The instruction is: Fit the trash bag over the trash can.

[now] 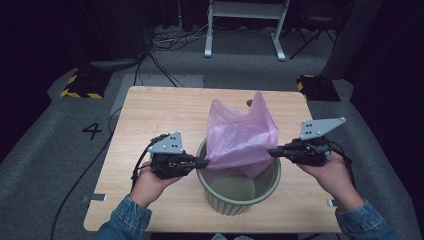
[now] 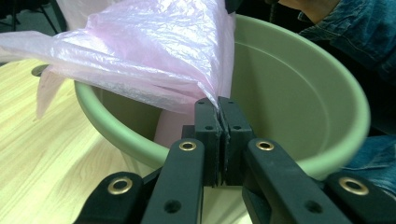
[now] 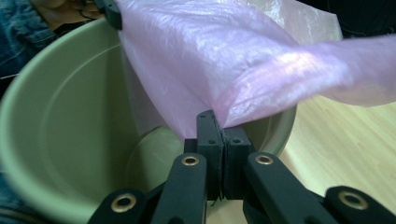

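Both grippers, left (image 1: 206,162) and right (image 1: 270,151), are pinching the light, flimsy, slippery bag (image 1: 240,137) by its edges, jaws clenched, over the bin (image 1: 239,196).

- A wooden table (image 1: 150,115) is standing on grey carpet (image 1: 40,150), filling the middle of the high view.
- A small dark hole (image 1: 249,103) is sitting in the tabletop toward 12 o'clock.
- A white metal frame (image 1: 246,22) is standing on the floor at 12 o'clock, beyond the table.
- Black cables (image 1: 172,40) are lying tangled at 11 o'clock, near the frame.
- A black block with yellow stripes (image 1: 82,85) is resting at 10 o'clock.
- A second black block (image 1: 317,87) is resting at 2 o'clock.
- A painted number 4 (image 1: 92,131) is showing at 9 o'clock.
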A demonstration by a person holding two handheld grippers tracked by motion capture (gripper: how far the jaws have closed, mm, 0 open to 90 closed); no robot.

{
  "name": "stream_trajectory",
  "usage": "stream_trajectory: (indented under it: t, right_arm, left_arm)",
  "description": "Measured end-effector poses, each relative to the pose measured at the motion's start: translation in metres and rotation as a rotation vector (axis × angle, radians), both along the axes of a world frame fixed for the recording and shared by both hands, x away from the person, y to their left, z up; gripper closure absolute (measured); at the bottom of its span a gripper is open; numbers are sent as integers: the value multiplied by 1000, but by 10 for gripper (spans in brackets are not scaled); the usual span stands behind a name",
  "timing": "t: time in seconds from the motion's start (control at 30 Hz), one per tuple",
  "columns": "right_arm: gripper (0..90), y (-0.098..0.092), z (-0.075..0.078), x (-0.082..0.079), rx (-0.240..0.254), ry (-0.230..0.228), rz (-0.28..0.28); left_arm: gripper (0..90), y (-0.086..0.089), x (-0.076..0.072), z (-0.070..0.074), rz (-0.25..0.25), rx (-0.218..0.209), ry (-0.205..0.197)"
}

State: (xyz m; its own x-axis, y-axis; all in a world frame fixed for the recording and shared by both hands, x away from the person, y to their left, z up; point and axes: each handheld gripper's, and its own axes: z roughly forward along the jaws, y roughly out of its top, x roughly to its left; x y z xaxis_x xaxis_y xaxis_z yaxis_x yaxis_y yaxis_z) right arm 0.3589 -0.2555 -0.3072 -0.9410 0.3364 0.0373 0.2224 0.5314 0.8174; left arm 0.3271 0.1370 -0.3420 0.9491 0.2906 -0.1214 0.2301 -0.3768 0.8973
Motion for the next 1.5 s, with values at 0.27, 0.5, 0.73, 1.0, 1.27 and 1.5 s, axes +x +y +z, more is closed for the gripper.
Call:
stream_trajectory:
  t: [0.27, 0.5, 0.73, 1.0, 1.27, 1.5]
  right_arm:
    - [887, -3, -6, -19, -25, 10, 28]
    - [887, 3, -8, -28, -59, 19, 61]
    - [885, 6, -7, -30, -74, 29, 70]
    - [815, 1, -5, -36, -54, 33, 51]
    - [541, -21, 10, -35, 31, 46, -25]
    - [422, -18, 12, -17, 54, 29, -106]
  left_arm:
    - [780, 9, -12, 7, 4, -12, -11]
    - [463, 7, 16, 22, 105, -41, 22]
    - [487, -25, 42, 24, 146, 54, 90]
    - [896, -37, 37, 20, 55, 95, 34]
    - [899, -46, 16, 17, -50, 141, 17]
    - [899, -49, -1, 15, -99, 164, 8]
